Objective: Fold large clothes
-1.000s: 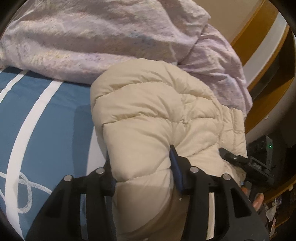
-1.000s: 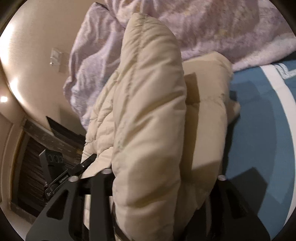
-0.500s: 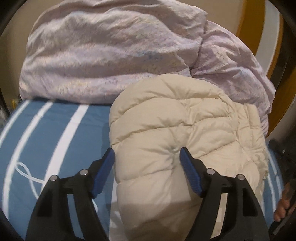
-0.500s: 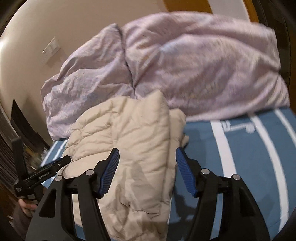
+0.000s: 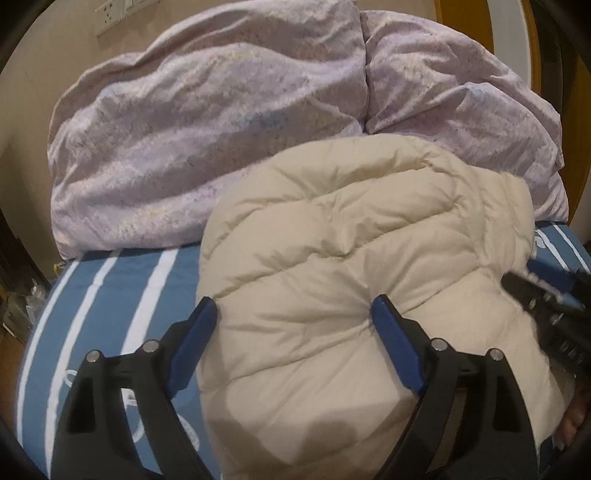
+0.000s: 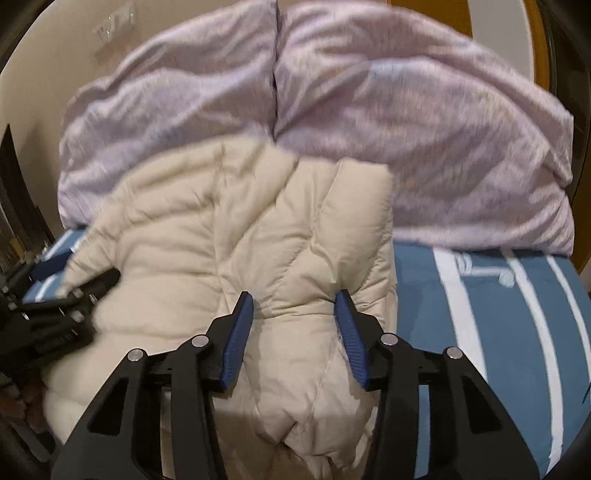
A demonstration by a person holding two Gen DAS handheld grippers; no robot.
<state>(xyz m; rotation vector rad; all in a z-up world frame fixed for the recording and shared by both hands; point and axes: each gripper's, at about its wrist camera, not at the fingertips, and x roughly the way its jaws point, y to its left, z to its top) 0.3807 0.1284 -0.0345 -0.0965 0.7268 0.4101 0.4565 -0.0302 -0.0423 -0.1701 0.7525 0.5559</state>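
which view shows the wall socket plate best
The left wrist view: the wall socket plate sits sharp at top left, above the lilac duvet. In the right wrist view it is only a motion-blurred pale smear.

The cream puffer jacket point(image 5: 354, 280) is bulging across the middle of the bed point(image 5: 110, 295). Behind the jacket, a lilac duvet point(image 5: 207, 140) is piling up and touching it, blocking that side. Left of the jacket in the left wrist view, striped bedsheet is lying bare.
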